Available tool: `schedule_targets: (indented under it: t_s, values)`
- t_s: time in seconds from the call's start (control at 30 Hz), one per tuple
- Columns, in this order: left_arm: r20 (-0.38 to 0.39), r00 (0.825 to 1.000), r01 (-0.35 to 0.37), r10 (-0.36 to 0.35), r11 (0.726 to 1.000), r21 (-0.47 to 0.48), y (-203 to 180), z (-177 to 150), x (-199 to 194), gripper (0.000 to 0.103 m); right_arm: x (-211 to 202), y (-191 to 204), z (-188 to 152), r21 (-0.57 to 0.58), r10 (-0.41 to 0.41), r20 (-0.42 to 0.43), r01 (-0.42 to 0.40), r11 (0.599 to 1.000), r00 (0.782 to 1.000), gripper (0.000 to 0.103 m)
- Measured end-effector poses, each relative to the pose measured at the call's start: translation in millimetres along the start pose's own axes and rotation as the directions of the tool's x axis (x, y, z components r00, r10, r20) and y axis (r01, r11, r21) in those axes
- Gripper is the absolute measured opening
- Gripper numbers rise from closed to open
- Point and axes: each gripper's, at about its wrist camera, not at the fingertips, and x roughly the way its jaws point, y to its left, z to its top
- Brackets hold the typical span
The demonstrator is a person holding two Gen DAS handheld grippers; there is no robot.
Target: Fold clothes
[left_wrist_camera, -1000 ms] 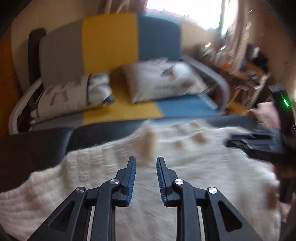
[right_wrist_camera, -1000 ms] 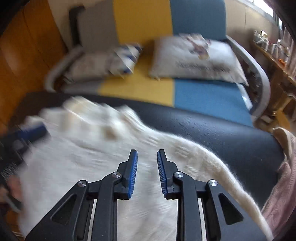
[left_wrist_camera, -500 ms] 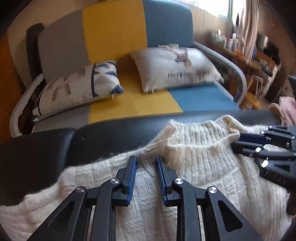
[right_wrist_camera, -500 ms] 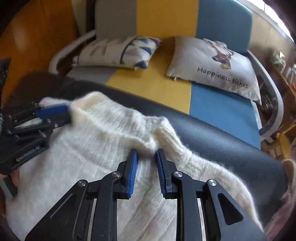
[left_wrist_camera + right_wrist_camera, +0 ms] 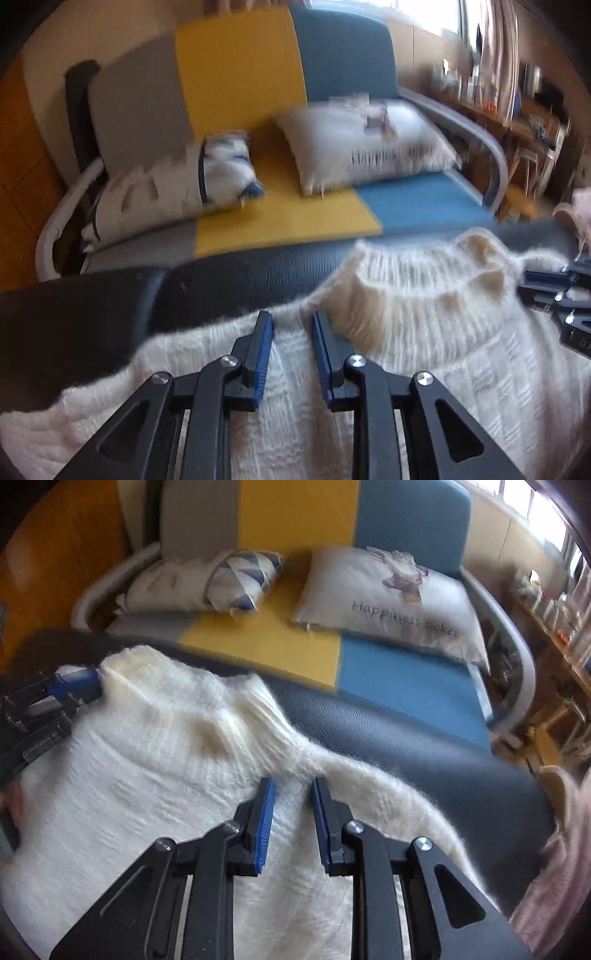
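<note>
A cream knitted sweater (image 5: 155,775) lay spread on the dark padded surface (image 5: 424,746), its ribbed collar toward the striped sofa (image 5: 295,517). The left gripper (image 5: 291,325) sat low at one shoulder beside the collar, the right gripper (image 5: 293,790) at the other. Each had its blue-padded jaws narrowly parted with fuzzy knit bunched in the gap, and each seemed to be pinching that fabric (the left view was smeared, so I could not swear to it). Two cushions (image 5: 391,598) rested on the sofa seat, and something pink (image 5: 554,867) lay at the surface's right edge.
</note>
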Motion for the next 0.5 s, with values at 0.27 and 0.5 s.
schedule_targets:
  t_s: [0.27,0.5]
  values:
    - [0.114,0.99,0.089,-0.085,0.996,-0.026,11,-31,-81,0.023,-74,-41,-35,0.127,0.18,0.042,-0.184,0.975,0.983,0.022]
    - [0.034,0.996,0.082,-0.085,0.992,0.096,-19,-125,-124,0.023,-89,-62,-122,0.158,0.123,-0.104,-0.106,0.982,0.987,0.019]
